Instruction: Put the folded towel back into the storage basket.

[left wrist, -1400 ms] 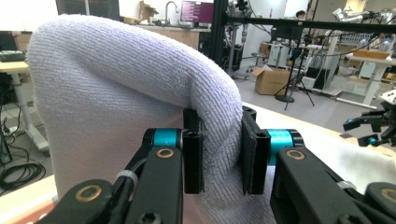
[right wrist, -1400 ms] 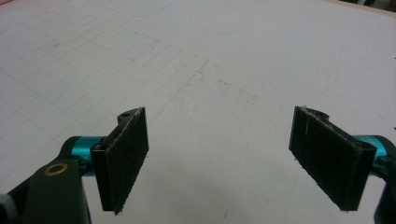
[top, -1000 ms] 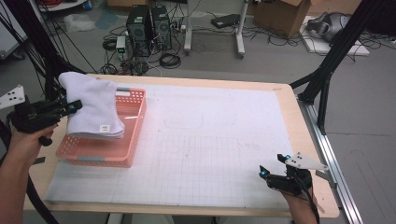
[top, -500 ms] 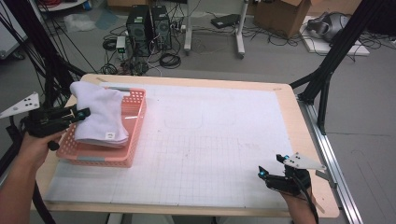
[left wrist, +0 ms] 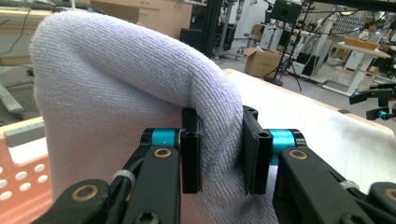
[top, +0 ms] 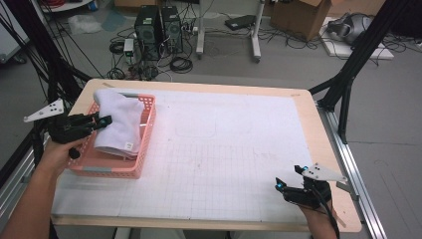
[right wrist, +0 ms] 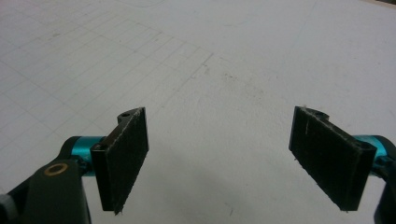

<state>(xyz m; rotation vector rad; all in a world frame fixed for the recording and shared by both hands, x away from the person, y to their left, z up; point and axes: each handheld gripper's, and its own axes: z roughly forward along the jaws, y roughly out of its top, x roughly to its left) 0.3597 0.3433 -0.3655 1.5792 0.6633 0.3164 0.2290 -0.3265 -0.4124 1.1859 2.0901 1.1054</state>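
I kept my left gripper (top: 102, 121) clenched on a fold of the white towel (top: 119, 124), draped over the pink basket (top: 117, 169) at far left, so it lifted clear; my right gripper (top: 288, 184) waited near right, jaws spread.

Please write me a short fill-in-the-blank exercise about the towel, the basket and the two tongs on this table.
1. The left tongs are shut on a fold of the white ____.
2. The towel hangs over a ____ plastic basket.
3. The right tongs stand ____ above the white gridded mat, gripping nothing.
4. The basket sits at the table's ____ side in the high view.

Missing words: towel; pink; open; left
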